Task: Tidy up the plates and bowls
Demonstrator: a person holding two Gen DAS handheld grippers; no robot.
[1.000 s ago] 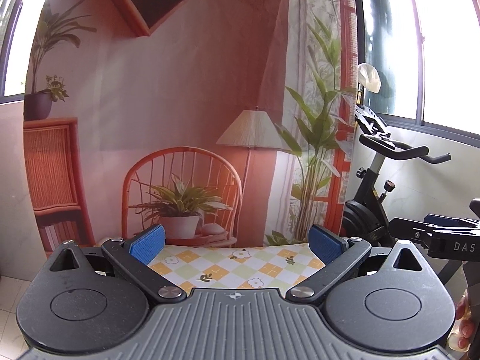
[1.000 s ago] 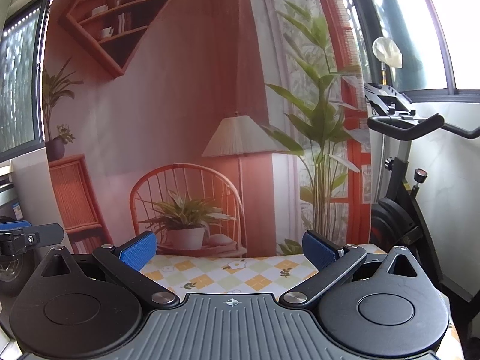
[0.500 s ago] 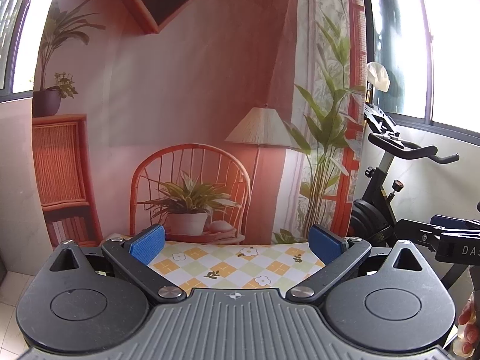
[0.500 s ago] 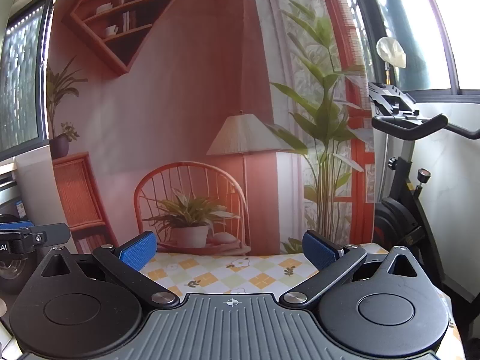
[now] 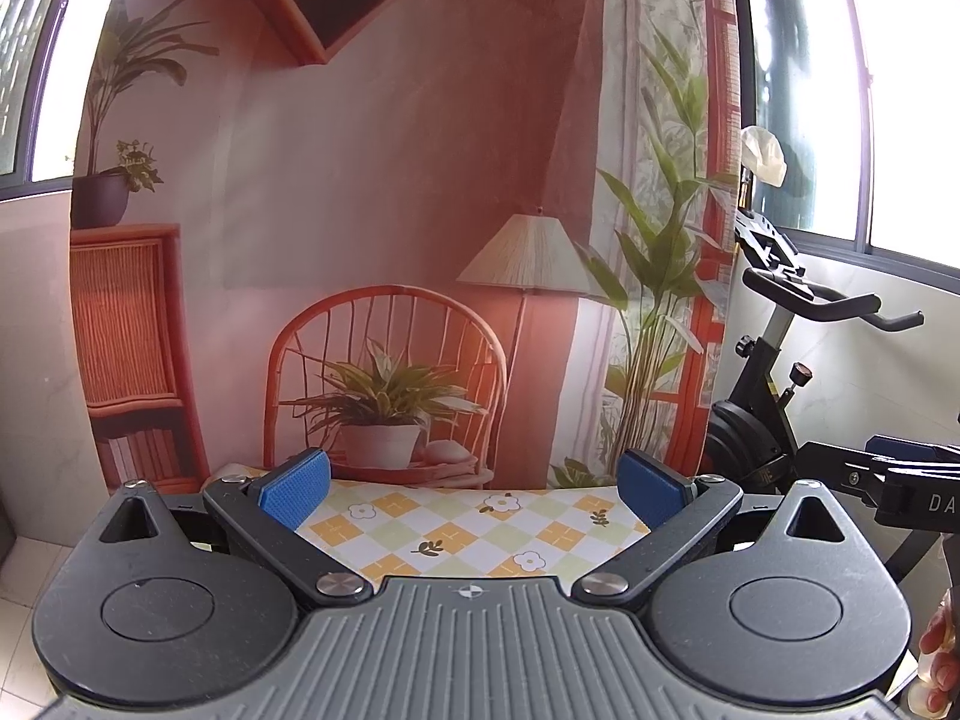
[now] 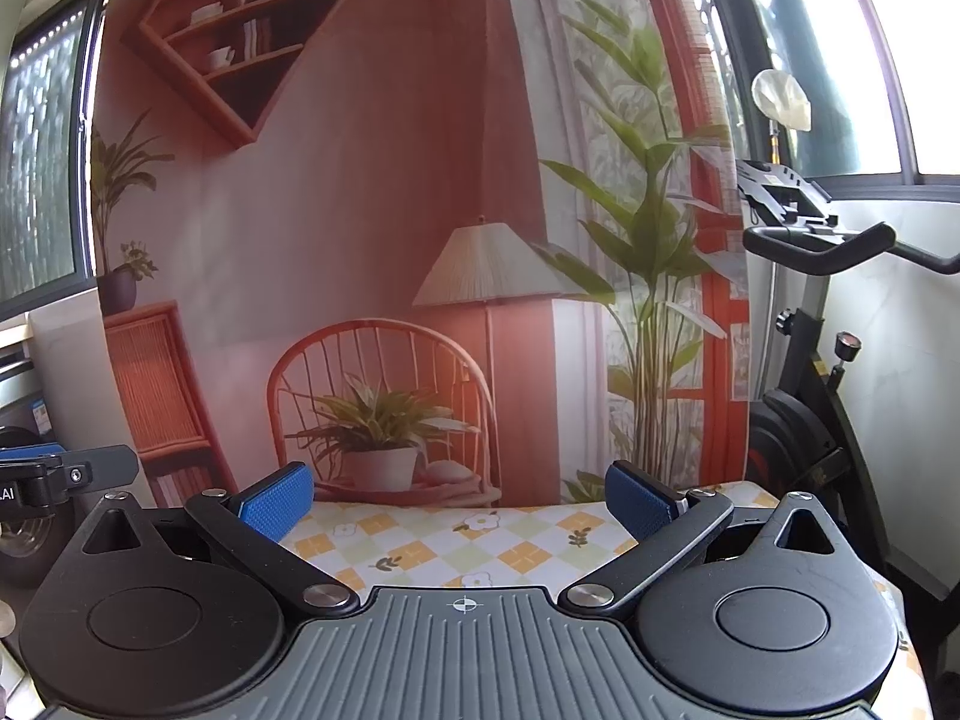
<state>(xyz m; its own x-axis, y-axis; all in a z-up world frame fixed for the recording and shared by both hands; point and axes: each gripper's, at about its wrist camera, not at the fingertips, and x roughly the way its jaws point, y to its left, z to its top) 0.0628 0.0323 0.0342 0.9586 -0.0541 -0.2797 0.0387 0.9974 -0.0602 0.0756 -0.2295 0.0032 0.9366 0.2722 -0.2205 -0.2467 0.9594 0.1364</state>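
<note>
Exercise bike [image 5: 774,420] cut by frame edge

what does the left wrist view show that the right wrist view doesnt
Only the left wrist view shows fingertips of a hand at its lower right edge, and the right gripper's side beside the exercise bike.

Only the right wrist view shows the left gripper's side at its left edge, and more of the printed wall shelf.

Both show their own gripper open and empty, left gripper and right gripper, over the checked tablecloth, facing the printed backdrop with the exercise bike to the right. No plates or bowls appear in either.
</note>
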